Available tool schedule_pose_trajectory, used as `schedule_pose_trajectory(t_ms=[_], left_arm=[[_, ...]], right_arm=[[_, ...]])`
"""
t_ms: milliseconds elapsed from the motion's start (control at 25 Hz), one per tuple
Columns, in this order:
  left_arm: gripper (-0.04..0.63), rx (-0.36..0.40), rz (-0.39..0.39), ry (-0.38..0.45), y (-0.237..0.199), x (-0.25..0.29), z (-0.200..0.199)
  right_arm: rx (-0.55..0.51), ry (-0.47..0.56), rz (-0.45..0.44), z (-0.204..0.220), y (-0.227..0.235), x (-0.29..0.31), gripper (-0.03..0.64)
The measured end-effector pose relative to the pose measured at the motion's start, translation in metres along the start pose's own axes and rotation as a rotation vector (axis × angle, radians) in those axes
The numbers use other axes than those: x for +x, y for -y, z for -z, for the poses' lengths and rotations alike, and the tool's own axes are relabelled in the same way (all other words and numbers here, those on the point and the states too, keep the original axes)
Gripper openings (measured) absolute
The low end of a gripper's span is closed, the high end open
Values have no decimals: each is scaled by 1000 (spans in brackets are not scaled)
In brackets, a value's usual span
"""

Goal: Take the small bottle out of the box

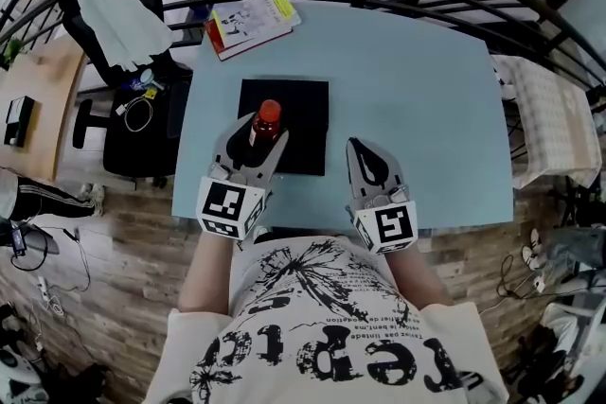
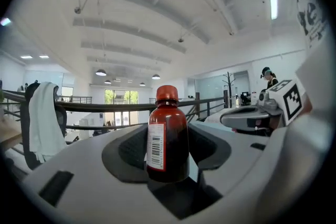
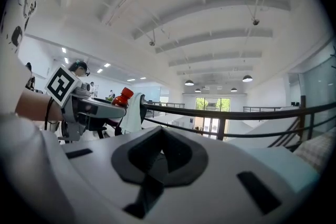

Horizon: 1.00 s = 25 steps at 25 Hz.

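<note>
Red-capped and dark brown, the small bottle (image 1: 268, 122) stands upright between the jaws of the left gripper (image 1: 262, 139), which have closed on its body from either side. The left gripper view shows the dark pads against the bottle below its shoulder, and the white barcode label faces that camera. The jaws stand wide because the bottle fills them, and the neck and cap rise clear above them.

In the head view the bottle sits over the near half of the black box (image 1: 305, 109), which lies flat near the middle of the pale blue table (image 1: 417, 109). No view shows whether the bottle's base has cleared the box or is touching it, as the gripper covers it.

The relation that counts is the bottle's long axis. It runs vertically, square to the box and across the line of the jaws, and the gripper reaches in from the person's side. A lift would probably best go straight up along that axis, then back toward the near edge or off to one side. A tilt could catch the base on the box.

The right gripper (image 1: 360, 151) hovers just to the right of the box near the table's front edge, apart from the bottle. Its jaws are closed together with nothing between them, as its own view shows. The left gripper is plainly the nearer one and already has the bottle. The right one might steady the box if it drags.
</note>
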<state>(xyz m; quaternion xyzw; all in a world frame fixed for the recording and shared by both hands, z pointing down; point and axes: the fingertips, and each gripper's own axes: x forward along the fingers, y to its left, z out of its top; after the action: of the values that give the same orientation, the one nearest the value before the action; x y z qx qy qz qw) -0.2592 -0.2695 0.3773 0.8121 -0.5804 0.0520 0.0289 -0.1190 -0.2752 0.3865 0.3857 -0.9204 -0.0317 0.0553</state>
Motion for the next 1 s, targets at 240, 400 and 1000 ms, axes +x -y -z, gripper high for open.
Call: schedule_pose_trajectory(t_ms=[240,400,1000], left_arm=[[233,-6,-13,167,3,-27,-31],[233,7,-28,201,4,-37,-39],[233,4,-29,211,3,-45,-41]], right_arm=[[-14,72,-42,-21,-7,2,9],[-22,105,-56,-30,-10,1,9],[-49,112,-23,-35,-10,2,8]])
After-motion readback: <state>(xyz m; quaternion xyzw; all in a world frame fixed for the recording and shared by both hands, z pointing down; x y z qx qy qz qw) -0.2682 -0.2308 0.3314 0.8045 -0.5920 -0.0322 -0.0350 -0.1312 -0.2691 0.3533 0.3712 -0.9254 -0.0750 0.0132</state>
